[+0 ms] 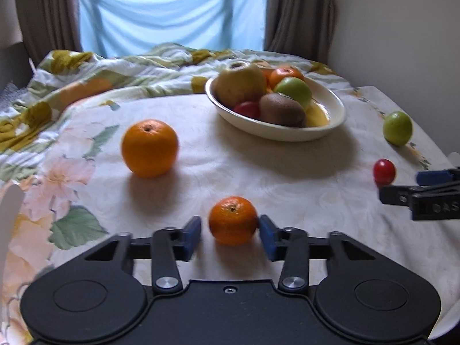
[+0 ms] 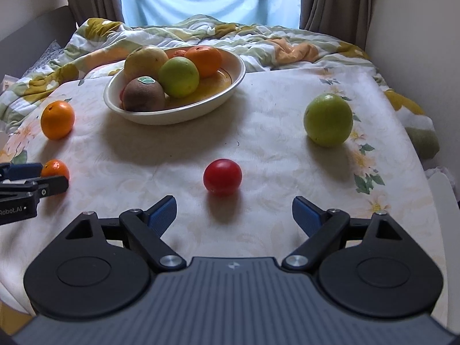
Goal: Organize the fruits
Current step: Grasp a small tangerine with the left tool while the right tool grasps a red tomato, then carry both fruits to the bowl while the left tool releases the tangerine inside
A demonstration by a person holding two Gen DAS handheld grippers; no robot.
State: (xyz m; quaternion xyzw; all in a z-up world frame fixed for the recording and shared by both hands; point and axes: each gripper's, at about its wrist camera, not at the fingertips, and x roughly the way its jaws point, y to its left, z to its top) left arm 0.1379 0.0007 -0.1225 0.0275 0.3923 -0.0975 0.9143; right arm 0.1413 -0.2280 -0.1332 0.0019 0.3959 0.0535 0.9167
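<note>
A small mandarin [image 1: 233, 220] lies on the floral cloth between the fingers of my left gripper [image 1: 231, 237]. The right pad touches it and the left pad stands a little apart, so the gripper is open. A large orange [image 1: 149, 148] lies further left. A cream bowl [image 1: 330, 126] holds a pear, a kiwi, a green apple, oranges and a red fruit. My right gripper [image 2: 234, 215] is open wide just short of a red tomato [image 2: 222, 176]. A green apple [image 2: 328, 120] lies to its right. The bowl [image 2: 138, 116] is at the back left in the right wrist view.
The table [image 2: 273, 149] is covered with a floral cloth and stands before a rumpled floral blanket [image 1: 86, 72] and a window with a blue curtain. A wall is close on the right. A white object [image 2: 442, 201] stands at the table's right edge.
</note>
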